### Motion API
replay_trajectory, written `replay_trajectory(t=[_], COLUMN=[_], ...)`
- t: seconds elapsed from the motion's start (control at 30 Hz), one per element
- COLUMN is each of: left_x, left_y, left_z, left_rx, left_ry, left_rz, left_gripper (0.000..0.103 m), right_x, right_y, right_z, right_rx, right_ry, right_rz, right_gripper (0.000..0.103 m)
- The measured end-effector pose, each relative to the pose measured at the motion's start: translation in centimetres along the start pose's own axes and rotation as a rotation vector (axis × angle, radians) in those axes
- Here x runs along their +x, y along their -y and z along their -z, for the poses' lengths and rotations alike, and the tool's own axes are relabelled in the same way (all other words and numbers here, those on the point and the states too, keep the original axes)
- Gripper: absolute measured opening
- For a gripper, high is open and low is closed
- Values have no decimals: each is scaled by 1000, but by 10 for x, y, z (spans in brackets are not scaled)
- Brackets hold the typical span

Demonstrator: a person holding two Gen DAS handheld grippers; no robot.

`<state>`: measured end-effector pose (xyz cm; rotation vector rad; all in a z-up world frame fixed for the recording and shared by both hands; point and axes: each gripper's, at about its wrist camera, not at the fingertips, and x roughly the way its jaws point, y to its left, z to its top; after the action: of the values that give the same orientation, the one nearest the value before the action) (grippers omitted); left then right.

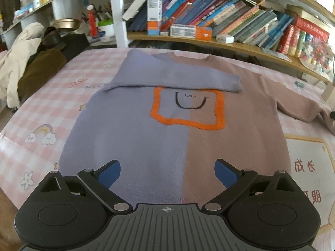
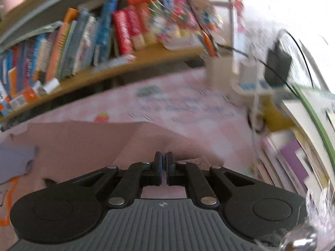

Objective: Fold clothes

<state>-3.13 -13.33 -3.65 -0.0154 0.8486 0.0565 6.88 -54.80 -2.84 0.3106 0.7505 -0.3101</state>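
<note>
A sweater (image 1: 167, 129), lilac on the left half and brown on the right, with an orange square and a smile, lies flat on the pink checked sheet (image 1: 52, 113). Its lilac sleeve (image 1: 173, 77) is folded across the chest. Its brown sleeve (image 1: 297, 102) stretches out to the right. My left gripper (image 1: 167, 172) is open and empty above the hem. My right gripper (image 2: 163, 160) is shut on the cuff of the brown sleeve (image 2: 88, 142) and lifts it off the sheet; that view is blurred.
A low wooden shelf of books (image 1: 230, 18) runs along the far edge. A heap of beige and dark clothes (image 1: 33, 56) lies at the far left. At the right are stacked books (image 2: 303, 138), a white cup (image 2: 215, 71) and a black adapter with cable (image 2: 276, 67).
</note>
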Motion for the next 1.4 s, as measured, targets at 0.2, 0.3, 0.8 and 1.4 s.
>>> replay_trajectory(t=[0.2,0.3,0.8,1.4], left_x=[1,1,-1,-4], left_y=[5,11,28,22], left_z=[-1,1,6,6], left_rx=[18,18,0,-22], left_ry=[0,0,-18,-24], left_rz=[18,24,-3,-49], left_gripper=[99,99,99,99], right_x=[4,-7,0,3], right_y=[23,31,53,60], right_z=[7,10,13,-10], right_rx=[27,75,248,308], right_ry=[-43,-57,-109,94], right_rz=[43,10,19,-30], right_gripper=[13,33,43,5])
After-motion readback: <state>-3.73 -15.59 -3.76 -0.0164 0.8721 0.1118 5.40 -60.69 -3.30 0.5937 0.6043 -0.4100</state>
